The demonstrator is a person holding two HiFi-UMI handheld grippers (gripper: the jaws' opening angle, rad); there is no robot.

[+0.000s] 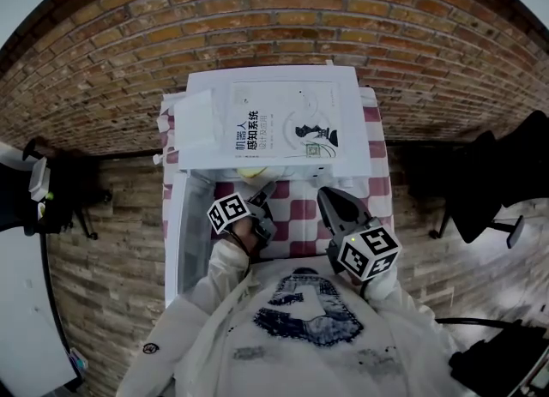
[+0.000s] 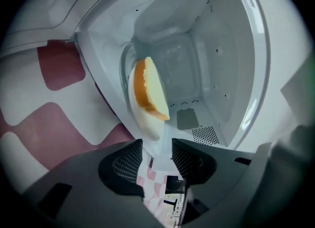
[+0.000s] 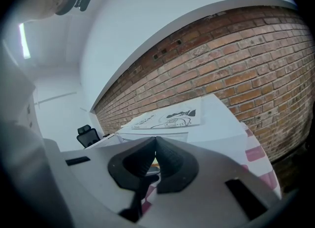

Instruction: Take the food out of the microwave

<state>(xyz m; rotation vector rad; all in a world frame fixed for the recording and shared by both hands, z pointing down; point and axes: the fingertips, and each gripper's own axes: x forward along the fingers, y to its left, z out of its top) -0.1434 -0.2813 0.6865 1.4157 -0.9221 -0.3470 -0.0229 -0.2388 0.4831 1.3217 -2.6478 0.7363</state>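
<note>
Left hand-held gripper (image 2: pixel 156 154): jaws spread, plate (image 2: pixel 149 127) rim just ahead of the tips.
Right hand-held gripper (image 3: pixel 154 146): jaws pressed together, empty, outside the microwave (image 2: pixel 224 69).
Food (image 2: pixel 151 90): orange-crusted slice on the plate, inside the open cavity.
Handling: plate likely stiff, slick and breakable; slice looks soft and may slide. Best hold is the near rim, kept level.

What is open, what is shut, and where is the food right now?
microwave door: open, swung to the left.
food: on a white plate, inside the microwave.
white plate: not gripped, just ahead of the left gripper's jaws.
left gripper: open, jaws apart.
right gripper: shut, jaws together, holding nothing.
</note>
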